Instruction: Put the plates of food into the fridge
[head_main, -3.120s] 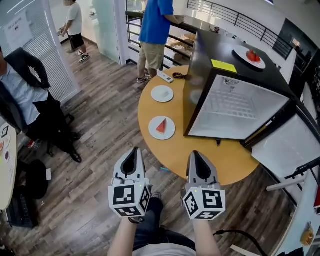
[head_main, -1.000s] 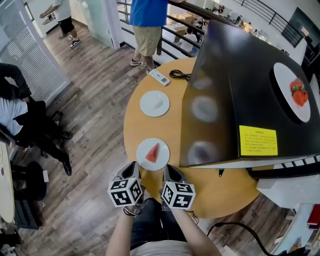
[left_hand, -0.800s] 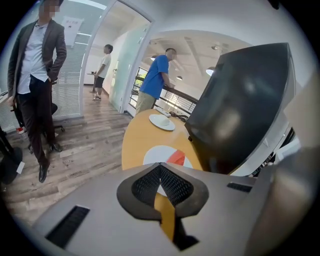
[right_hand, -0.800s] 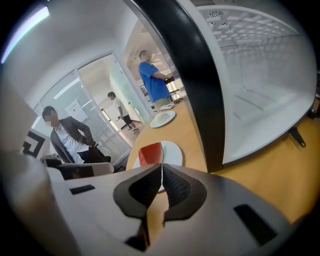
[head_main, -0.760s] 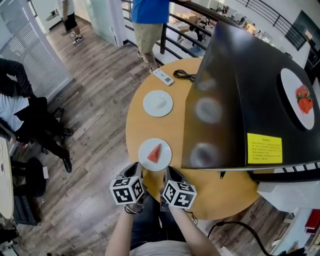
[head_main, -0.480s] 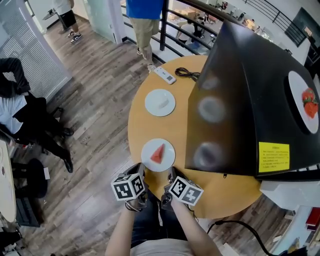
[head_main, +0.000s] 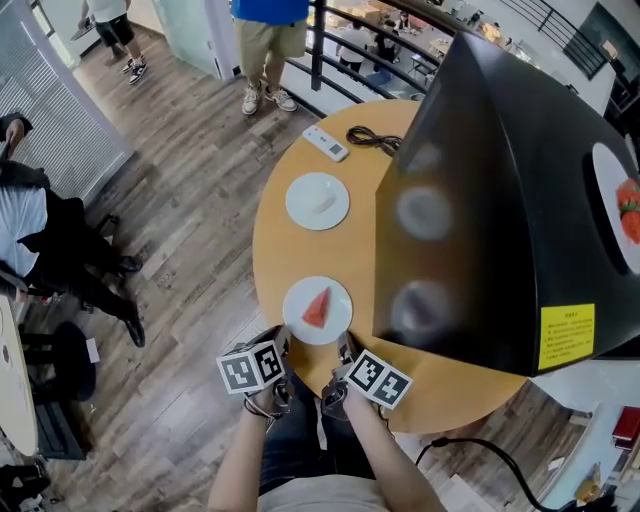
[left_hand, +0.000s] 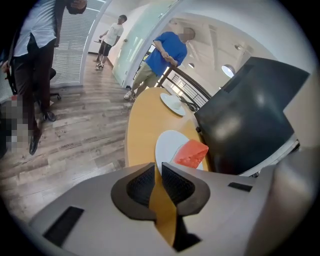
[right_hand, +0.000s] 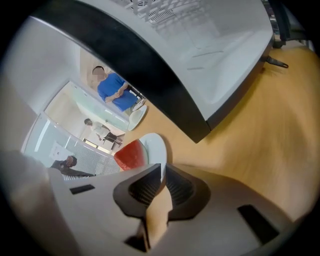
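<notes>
From the head view, my left gripper (head_main: 279, 340) and my right gripper (head_main: 345, 349) are side by side at the near edge of the round table (head_main: 290, 255). Just before them is the plate (head_main: 298, 322) with a red slice (head_main: 317, 305), beside the black fridge (head_main: 480, 200).

In the left gripper view, my left gripper (left_hand: 157, 167) has just been opening its jaws to a narrow slit, with nothing between them. The plate (left_hand: 167, 145) lies just ahead.

In the right gripper view, my right gripper (right_hand: 163, 167) is closed and empty. The plate (right_hand: 155, 147) is just beyond its tips.
</notes>
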